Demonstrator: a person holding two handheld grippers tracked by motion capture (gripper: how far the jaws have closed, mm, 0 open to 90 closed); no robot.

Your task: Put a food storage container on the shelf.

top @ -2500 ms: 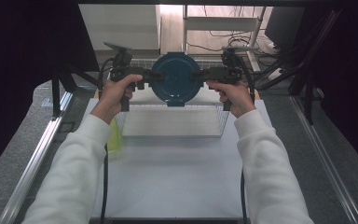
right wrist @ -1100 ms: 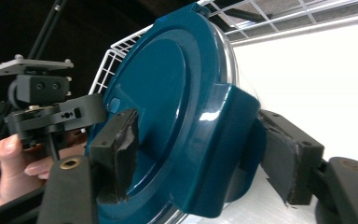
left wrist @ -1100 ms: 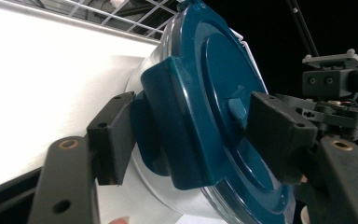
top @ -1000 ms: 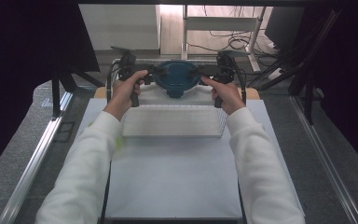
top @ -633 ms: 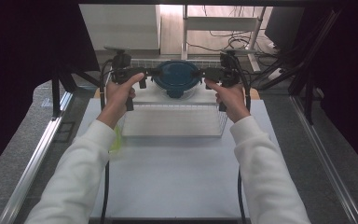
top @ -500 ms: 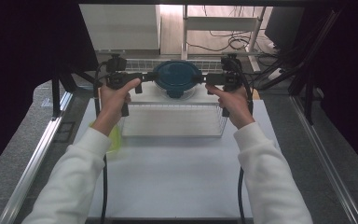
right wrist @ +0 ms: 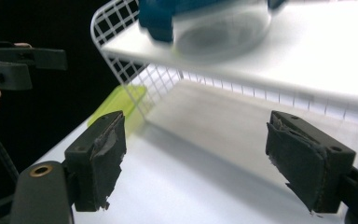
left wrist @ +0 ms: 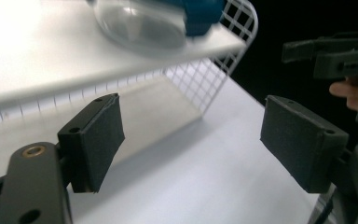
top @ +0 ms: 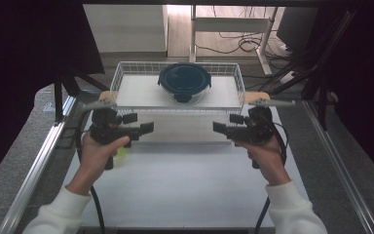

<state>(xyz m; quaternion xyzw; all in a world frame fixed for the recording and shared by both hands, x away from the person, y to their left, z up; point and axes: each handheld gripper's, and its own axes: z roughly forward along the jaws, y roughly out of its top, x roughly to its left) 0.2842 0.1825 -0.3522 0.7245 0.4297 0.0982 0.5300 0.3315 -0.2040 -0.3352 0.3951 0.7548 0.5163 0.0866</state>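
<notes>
White surface point(top: 185, 180) in front, and the lidded bowl point(top: 184, 82) sits on the wire rack point(top: 121, 73). Left gripper point(top: 146, 127) and right gripper point(top: 220, 127) hover below, jaws released, empty. Placement looks finished; next, probably clear away.

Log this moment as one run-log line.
left claw: open, empty | right claw: open, empty | lidded bowl: resting in wire basket | both claws clear of basket

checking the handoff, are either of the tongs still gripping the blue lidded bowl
No, the bowl sits alone in the wire basket, while both tongs, left and right, hang open.
</notes>
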